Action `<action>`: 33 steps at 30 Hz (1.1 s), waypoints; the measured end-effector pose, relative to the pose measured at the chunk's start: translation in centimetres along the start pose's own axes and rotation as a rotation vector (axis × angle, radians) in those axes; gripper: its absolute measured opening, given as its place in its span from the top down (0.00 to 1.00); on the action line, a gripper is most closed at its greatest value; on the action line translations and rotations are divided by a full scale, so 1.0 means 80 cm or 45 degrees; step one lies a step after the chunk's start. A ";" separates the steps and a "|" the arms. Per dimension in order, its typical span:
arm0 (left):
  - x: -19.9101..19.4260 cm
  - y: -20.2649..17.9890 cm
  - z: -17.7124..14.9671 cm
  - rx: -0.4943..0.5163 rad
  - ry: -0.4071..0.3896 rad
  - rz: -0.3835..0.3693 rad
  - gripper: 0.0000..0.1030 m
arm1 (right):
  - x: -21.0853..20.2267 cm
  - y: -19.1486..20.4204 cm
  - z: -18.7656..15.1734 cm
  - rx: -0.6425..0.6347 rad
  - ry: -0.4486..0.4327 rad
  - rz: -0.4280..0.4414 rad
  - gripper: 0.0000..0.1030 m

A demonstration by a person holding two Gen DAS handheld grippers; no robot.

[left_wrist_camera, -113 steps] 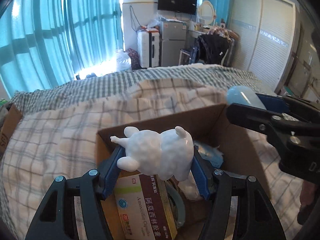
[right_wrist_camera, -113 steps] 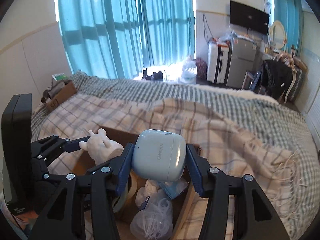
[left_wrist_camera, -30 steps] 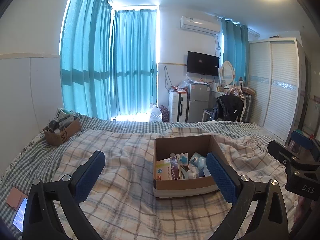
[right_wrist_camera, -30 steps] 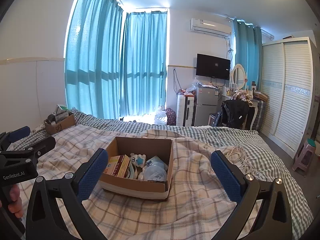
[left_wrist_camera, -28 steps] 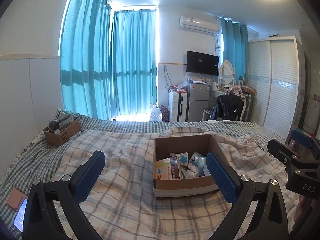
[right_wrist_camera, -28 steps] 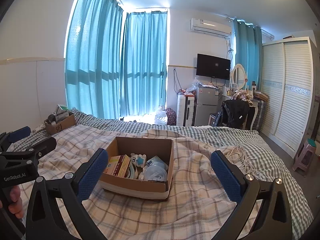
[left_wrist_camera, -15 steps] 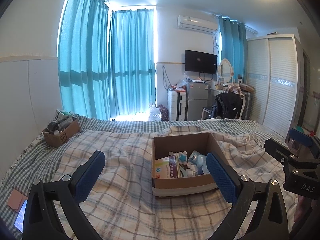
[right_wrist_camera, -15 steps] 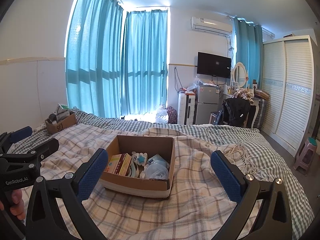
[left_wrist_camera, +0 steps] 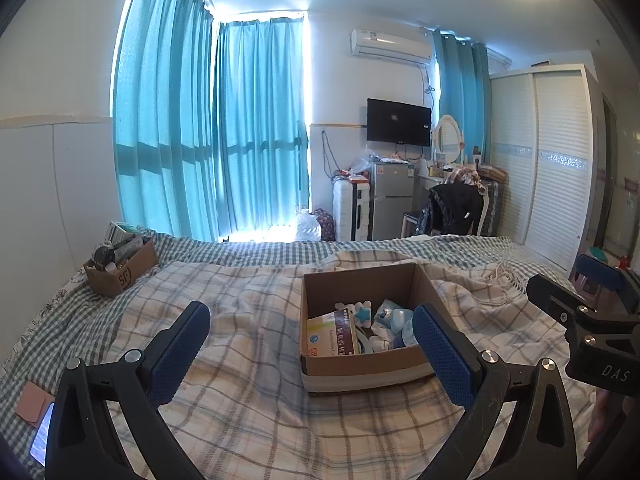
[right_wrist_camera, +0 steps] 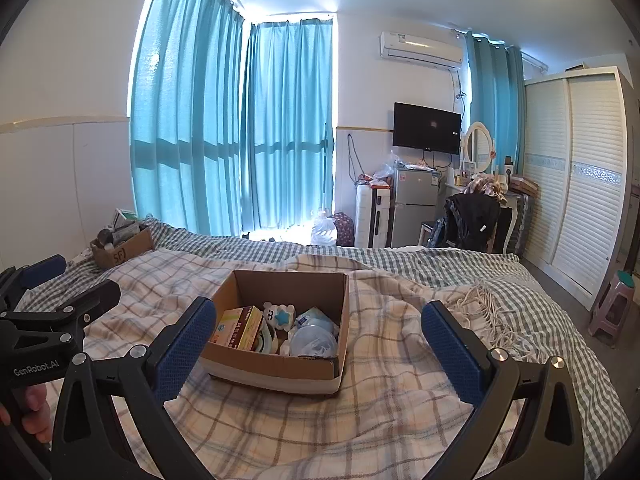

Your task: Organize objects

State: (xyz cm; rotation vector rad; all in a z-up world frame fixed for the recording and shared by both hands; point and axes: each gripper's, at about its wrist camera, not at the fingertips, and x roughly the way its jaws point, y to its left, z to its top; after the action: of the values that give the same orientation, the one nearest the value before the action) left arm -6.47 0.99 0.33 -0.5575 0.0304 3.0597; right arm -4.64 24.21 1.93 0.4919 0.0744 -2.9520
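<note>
Cardboard box sits on the plaid blanket, mid-bed, open top, already loaded. Inside, from the right wrist view: a boxed pack with red and green print along the left wall, a white plush toy with a blue star toward the back, a pale blue rounded case on the right, plus bits of clear wrap and a tape-like ring, too jumbled to name properly. Left wrist view shows the same box with the same contents.

Left gripper is spread wide, nothing between the blue pads, held back from the box and above the blanket. Right gripper is likewise wide apart and empty, also pulled back, box framed between its fingers but not touched.

Judgement on progress: looks at or near the end. Items are in the box, both grippers hold nothing, and no loose task item is visible on the blanket around the box. What could be left: a pink flat thing and a phone lie at the near left edge of the bed, well apart from the box; cannot tell if they belong to the task. A second small box marked SF, full of odds and ends, sits at the far left by the wall, also well apart, apparently not part of this. A fringe lies on the bed to the right.
</note>
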 end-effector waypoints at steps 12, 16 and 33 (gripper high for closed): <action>-0.001 -0.001 -0.001 0.010 -0.003 0.006 0.00 | 0.002 0.000 -0.004 -0.001 0.008 0.001 0.00; -0.001 -0.001 -0.001 0.013 -0.010 0.018 0.00 | 0.002 0.000 -0.006 -0.001 0.011 0.002 0.00; -0.001 -0.003 -0.005 0.032 -0.004 0.030 0.00 | -0.001 0.002 -0.006 -0.002 0.014 -0.013 0.00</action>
State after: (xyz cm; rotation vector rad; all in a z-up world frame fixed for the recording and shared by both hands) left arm -6.22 1.19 0.01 -0.5547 0.0758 3.0784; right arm -4.40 24.13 1.48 0.5096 0.0808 -2.9592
